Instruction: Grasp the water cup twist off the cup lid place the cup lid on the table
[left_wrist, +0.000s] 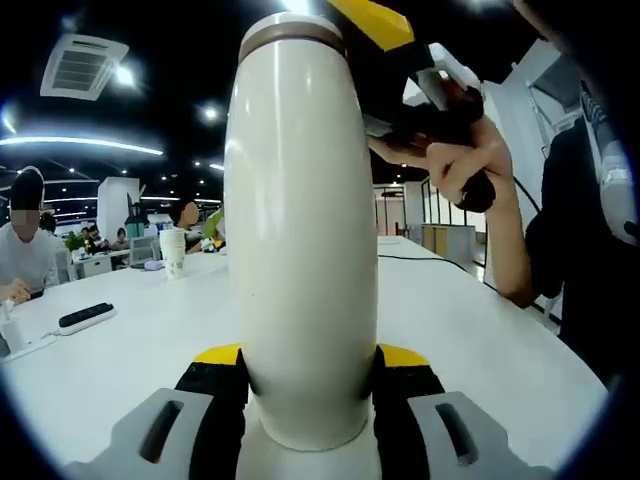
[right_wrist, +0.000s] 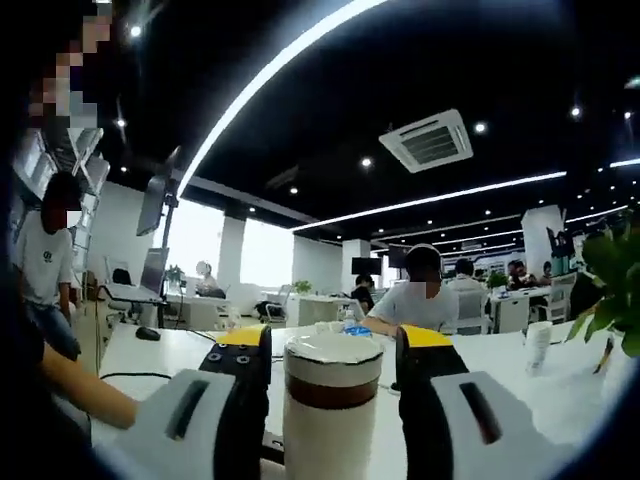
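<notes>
A tall cream water cup (left_wrist: 300, 230) stands upright on the white table (left_wrist: 480, 330). My left gripper (left_wrist: 310, 355) is shut on the cup's lower body, its black jaws pressed to both sides. The cup lid (left_wrist: 295, 25), white above a brown band, sits on top of the cup. My right gripper (left_wrist: 385, 30), held by a person's hand (left_wrist: 470, 150), reaches the lid from the right. In the right gripper view the lid (right_wrist: 333, 350) stands between the right gripper (right_wrist: 335, 340), whose yellow-tipped jaws flank it with a slim gap on each side.
A paper cup (left_wrist: 173, 250) and a black power strip (left_wrist: 87, 317) lie on the table's left. The holder's dark sleeve (left_wrist: 590, 250) is at the right edge. Seated people (right_wrist: 420, 300), a green plant (right_wrist: 610, 290) and a cable (right_wrist: 150, 375) surround the table.
</notes>
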